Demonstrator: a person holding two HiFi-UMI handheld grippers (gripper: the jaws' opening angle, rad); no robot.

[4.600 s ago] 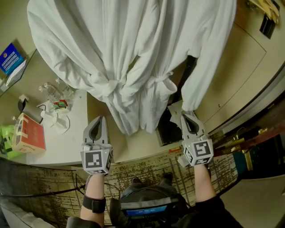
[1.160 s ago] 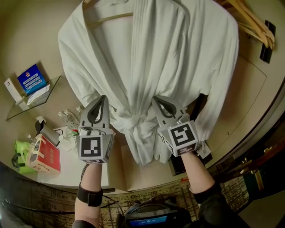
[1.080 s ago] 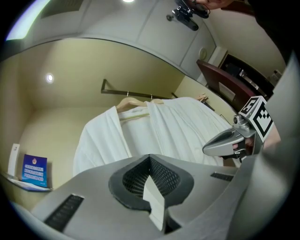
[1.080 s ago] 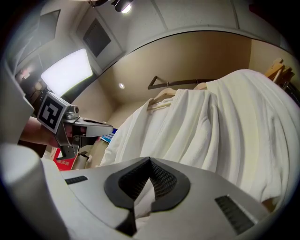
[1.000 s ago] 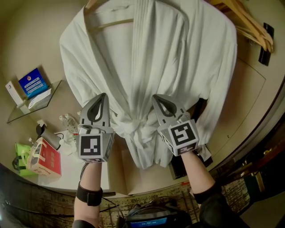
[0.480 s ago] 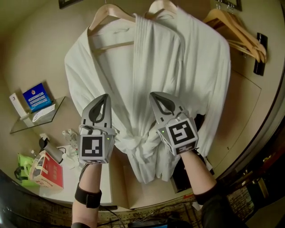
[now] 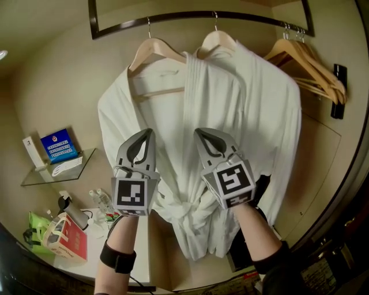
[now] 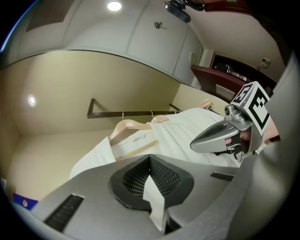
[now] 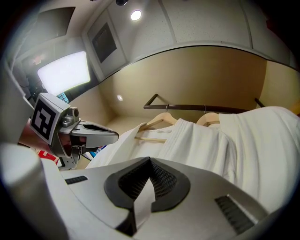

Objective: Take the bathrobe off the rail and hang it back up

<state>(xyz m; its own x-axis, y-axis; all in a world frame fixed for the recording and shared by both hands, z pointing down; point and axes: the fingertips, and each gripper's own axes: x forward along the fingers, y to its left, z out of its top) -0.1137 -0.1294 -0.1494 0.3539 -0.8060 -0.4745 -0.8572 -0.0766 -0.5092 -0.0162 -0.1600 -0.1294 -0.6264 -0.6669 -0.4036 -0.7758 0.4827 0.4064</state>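
Both grippers sit side by side in the lower middle of the head view, left gripper (image 7: 146, 138) and right gripper (image 7: 205, 137), tips angled up. Each has its jaws pressed together with nothing between them. Behind them the white robe (image 7: 242, 115) fills the centre, hanging on wooden hangers (image 7: 154, 50) hooked over the dark rail (image 7: 190, 15) along the top, its belt knotted (image 7: 185, 205) low down between the two wrists. Bare hangers (image 7: 305, 63) hang at upper right. At left are a glass shelf (image 7: 81, 164), a red box (image 7: 74, 242) and a blue card (image 7: 58, 146).
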